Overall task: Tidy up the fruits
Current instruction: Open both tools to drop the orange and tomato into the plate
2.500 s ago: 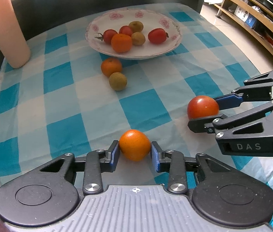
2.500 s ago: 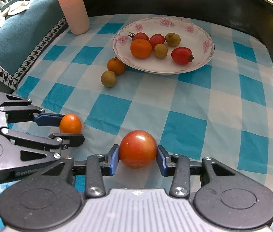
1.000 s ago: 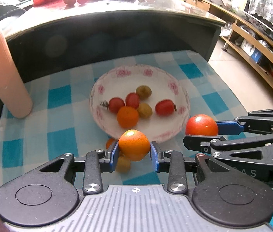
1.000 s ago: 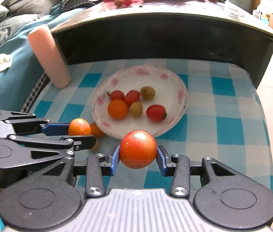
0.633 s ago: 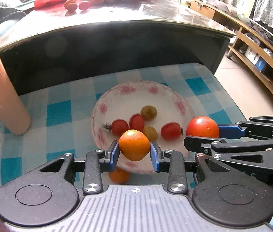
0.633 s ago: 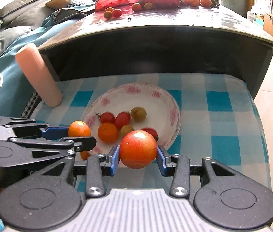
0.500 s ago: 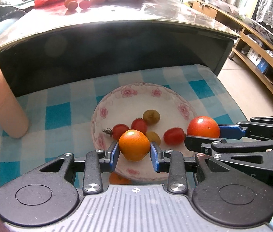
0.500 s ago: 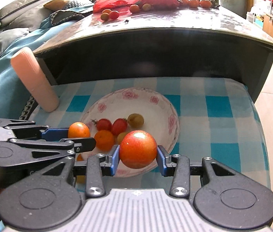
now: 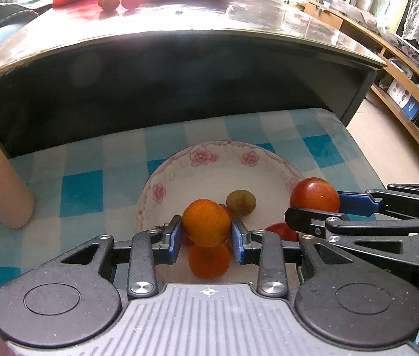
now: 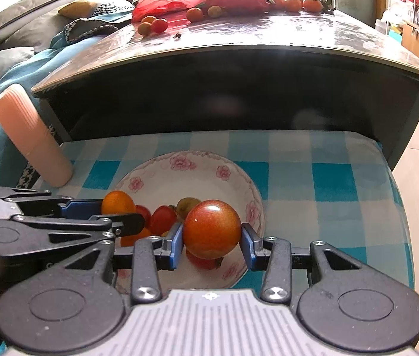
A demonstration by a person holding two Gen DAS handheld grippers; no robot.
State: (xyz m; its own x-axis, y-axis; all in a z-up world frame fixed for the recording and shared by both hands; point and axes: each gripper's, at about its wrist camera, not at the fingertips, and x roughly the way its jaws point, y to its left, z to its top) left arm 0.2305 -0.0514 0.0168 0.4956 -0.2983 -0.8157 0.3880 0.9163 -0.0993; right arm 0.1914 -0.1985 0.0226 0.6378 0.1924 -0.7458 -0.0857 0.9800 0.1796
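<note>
The left claw (image 9: 206, 238) pinches a round orange mandarin (image 9: 206, 222) across its middle; the right claw (image 10: 211, 247) clamps a smooth red tomato (image 10: 211, 229). Both hang over the floral white porcelain plate (image 10: 161, 184) just beneath. The tomato likely bruises easily, so release gently.

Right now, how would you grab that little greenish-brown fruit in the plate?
Probably from straight above, pinching its widest middle. The greenish-brown fruit is small and round, lying in the flowered plate with red fruit close on its near side, so a sideways approach would likely bump them.
</note>
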